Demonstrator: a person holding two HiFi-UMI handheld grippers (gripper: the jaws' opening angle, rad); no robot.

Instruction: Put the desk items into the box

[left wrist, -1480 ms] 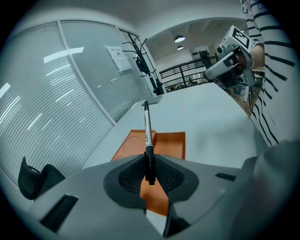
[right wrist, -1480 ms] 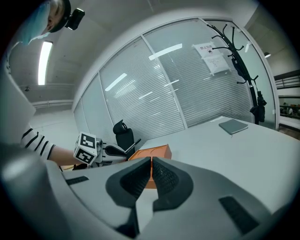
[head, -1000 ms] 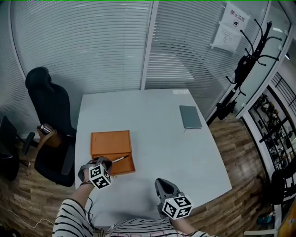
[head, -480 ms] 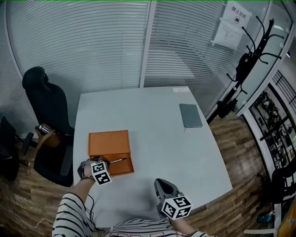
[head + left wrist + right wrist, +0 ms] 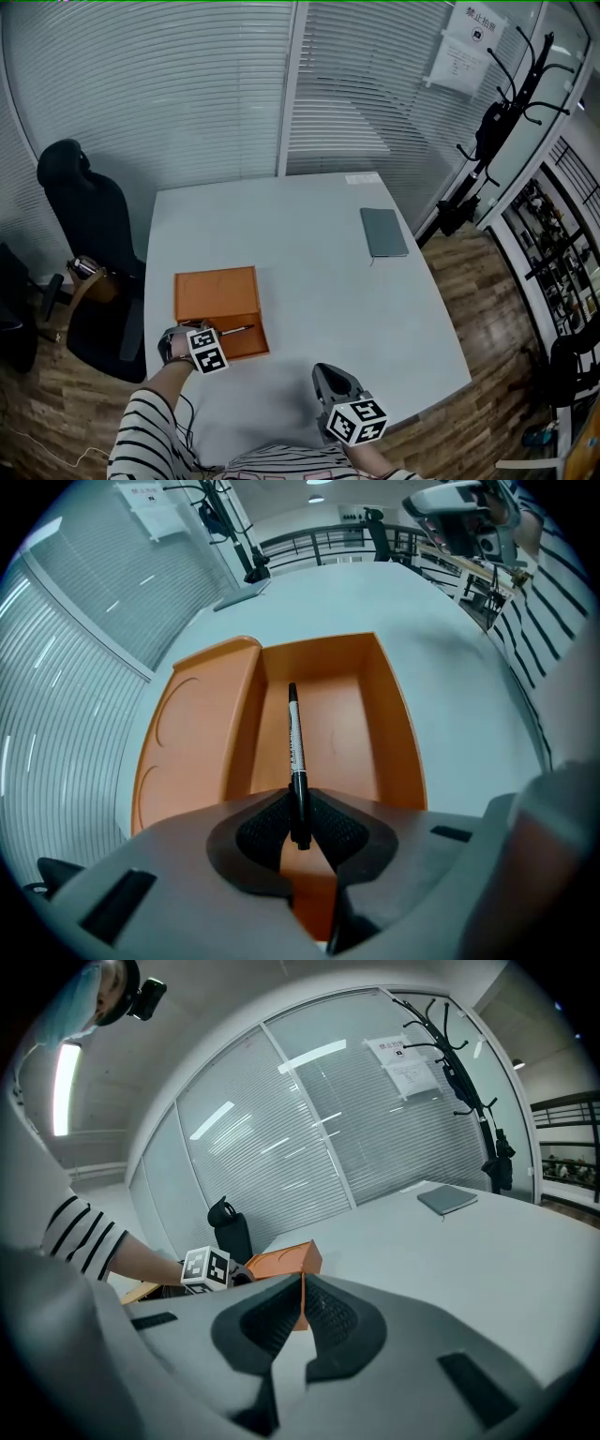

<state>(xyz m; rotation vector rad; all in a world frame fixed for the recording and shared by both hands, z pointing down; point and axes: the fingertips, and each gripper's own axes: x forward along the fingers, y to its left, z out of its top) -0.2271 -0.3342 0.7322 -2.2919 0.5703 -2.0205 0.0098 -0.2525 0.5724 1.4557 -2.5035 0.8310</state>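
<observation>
An open orange box point(image 5: 218, 310) lies on the white desk point(image 5: 309, 244) at the front left, its lid point(image 5: 187, 728) folded flat beside the tray point(image 5: 333, 728). My left gripper point(image 5: 187, 342) is shut on a black pen point(image 5: 296, 752), which points out over the tray. In the head view the pen point(image 5: 236, 329) shows above the box's near part. My right gripper point(image 5: 330, 380) hangs over the desk's front edge, jaws shut with nothing between them. A grey notebook point(image 5: 384, 232) lies at the desk's right side, also seen in the right gripper view point(image 5: 448, 1199).
A black office chair point(image 5: 89, 216) stands left of the desk. Glass walls with blinds point(image 5: 234, 84) run behind it. A coat stand point(image 5: 487, 131) rises at the right, over wooden floor point(image 5: 497, 319). A small label point(image 5: 361, 178) sits at the desk's far edge.
My left gripper has drawn slightly back toward the front with the pen, which now lies lower over the box. The right gripper has hardly moved.
</observation>
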